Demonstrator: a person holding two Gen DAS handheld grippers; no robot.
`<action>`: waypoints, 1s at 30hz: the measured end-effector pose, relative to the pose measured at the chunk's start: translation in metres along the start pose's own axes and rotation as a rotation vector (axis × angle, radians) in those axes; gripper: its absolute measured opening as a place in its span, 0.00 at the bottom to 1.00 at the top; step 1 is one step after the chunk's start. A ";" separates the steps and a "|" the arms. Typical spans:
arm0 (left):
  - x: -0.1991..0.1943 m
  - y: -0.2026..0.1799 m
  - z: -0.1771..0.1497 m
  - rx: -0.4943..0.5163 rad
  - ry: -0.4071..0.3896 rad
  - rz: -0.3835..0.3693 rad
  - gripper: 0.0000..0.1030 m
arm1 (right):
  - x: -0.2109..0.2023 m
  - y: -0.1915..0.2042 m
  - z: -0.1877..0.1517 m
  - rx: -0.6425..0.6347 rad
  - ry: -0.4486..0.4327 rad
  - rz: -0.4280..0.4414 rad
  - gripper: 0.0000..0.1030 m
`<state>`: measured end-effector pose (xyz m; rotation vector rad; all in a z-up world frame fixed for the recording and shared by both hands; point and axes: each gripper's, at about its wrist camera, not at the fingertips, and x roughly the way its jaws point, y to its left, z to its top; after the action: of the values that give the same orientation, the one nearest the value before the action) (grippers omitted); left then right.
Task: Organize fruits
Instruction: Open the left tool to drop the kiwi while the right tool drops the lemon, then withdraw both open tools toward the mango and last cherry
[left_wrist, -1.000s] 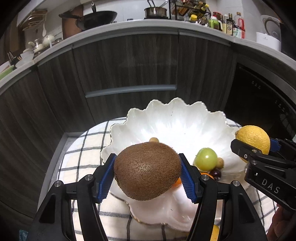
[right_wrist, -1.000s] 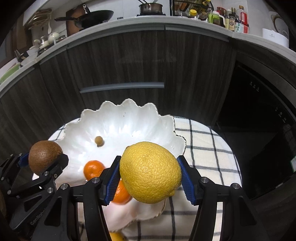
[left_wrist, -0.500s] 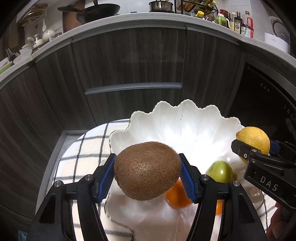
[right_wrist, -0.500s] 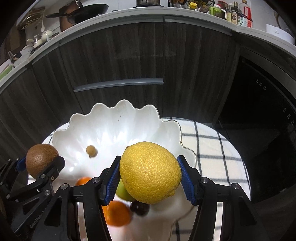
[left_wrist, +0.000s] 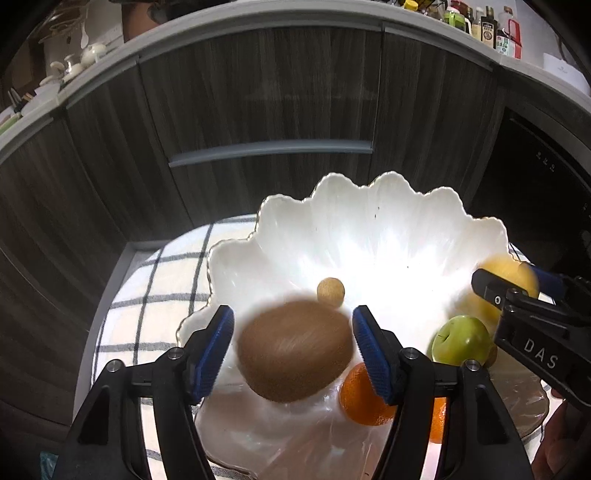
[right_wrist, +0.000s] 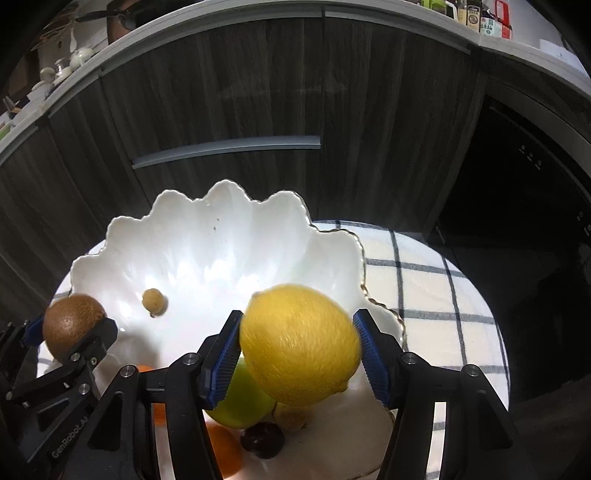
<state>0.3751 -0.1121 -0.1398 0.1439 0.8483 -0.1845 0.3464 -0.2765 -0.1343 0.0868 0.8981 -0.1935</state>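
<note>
Left wrist view: the left gripper (left_wrist: 293, 343) has its blue pads spread wide, with gaps on both sides of a blurred brown kiwi (left_wrist: 293, 350) between them, over a white scalloped bowl (left_wrist: 369, 229). In the bowl lie a small tan round fruit (left_wrist: 331, 291), a green apple (left_wrist: 461, 341) and an orange (left_wrist: 364, 397). The bowl sits on a white cloth with dark checks (left_wrist: 159, 291). Behind stand dark wood-grain cabinets (left_wrist: 258, 92) under a grey countertop (left_wrist: 258, 16) carrying bottles (left_wrist: 487, 27).

Right wrist view: the right gripper (right_wrist: 297, 354) is also parted; a blurred lemon (right_wrist: 299, 343) touches its left pad, with a slim gap at the right pad, above the bowl's near edge. A dark cherry-like fruit (right_wrist: 263, 439) lies below. To the right stands a black appliance front (right_wrist: 535, 192).
</note>
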 end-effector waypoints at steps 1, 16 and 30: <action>-0.003 -0.001 0.001 0.004 -0.014 0.007 0.78 | -0.004 0.000 0.000 -0.003 -0.017 -0.012 0.77; -0.059 0.008 0.007 -0.019 -0.133 0.035 0.95 | -0.062 -0.007 0.003 0.048 -0.124 -0.083 0.89; -0.143 0.000 -0.043 0.016 -0.225 0.094 0.99 | -0.134 -0.012 -0.053 0.058 -0.162 -0.072 0.90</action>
<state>0.2514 -0.0889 -0.0599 0.1743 0.6148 -0.1167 0.2224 -0.2626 -0.0622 0.0914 0.7344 -0.2896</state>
